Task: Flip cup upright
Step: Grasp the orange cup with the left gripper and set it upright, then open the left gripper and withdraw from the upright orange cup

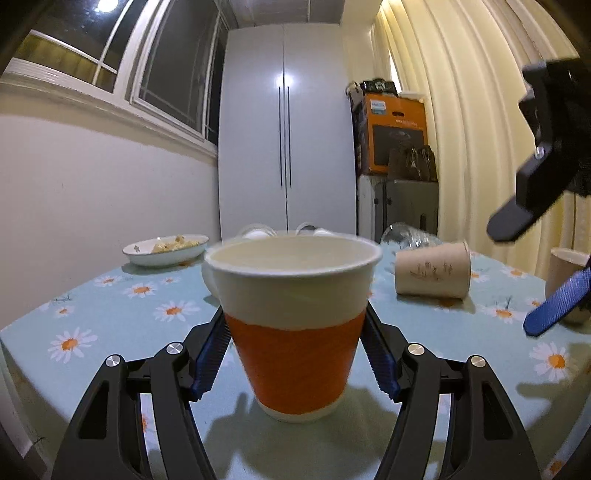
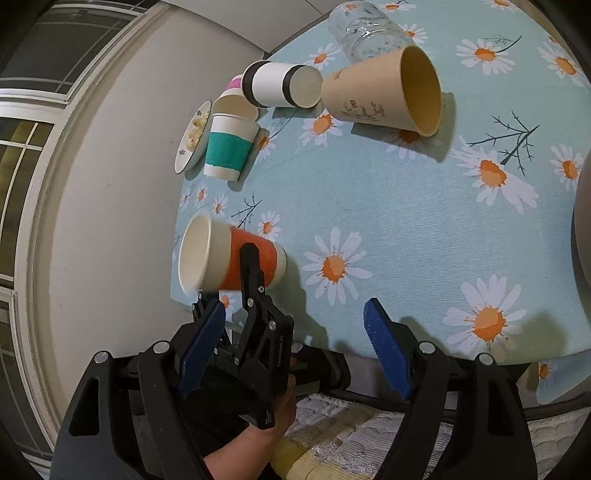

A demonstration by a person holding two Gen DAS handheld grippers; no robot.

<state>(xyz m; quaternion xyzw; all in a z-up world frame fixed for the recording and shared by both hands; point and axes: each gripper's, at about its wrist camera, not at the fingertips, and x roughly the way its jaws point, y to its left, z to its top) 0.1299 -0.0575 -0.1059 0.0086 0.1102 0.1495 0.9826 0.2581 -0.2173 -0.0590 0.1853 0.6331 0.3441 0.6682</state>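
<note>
An orange-and-white paper cup (image 1: 295, 325) stands upright, mouth up, on the daisy tablecloth (image 1: 122, 317). My left gripper (image 1: 295, 354) is shut on its orange band, one blue pad on each side. In the right wrist view the same cup (image 2: 229, 258) shows near the table's edge with the left gripper's black finger across it. My right gripper (image 2: 295, 354) is open and empty, above the table's near edge. It also shows at the right of the left wrist view (image 1: 532, 280).
A beige cup (image 2: 391, 92) lies on its side, mouth open. A black-and-white cup (image 2: 280, 85) and a clear glass (image 2: 369, 29) also lie down. A teal cup (image 2: 229, 147) stands upright beside a plate of food (image 2: 194, 136). A wall runs left of the table.
</note>
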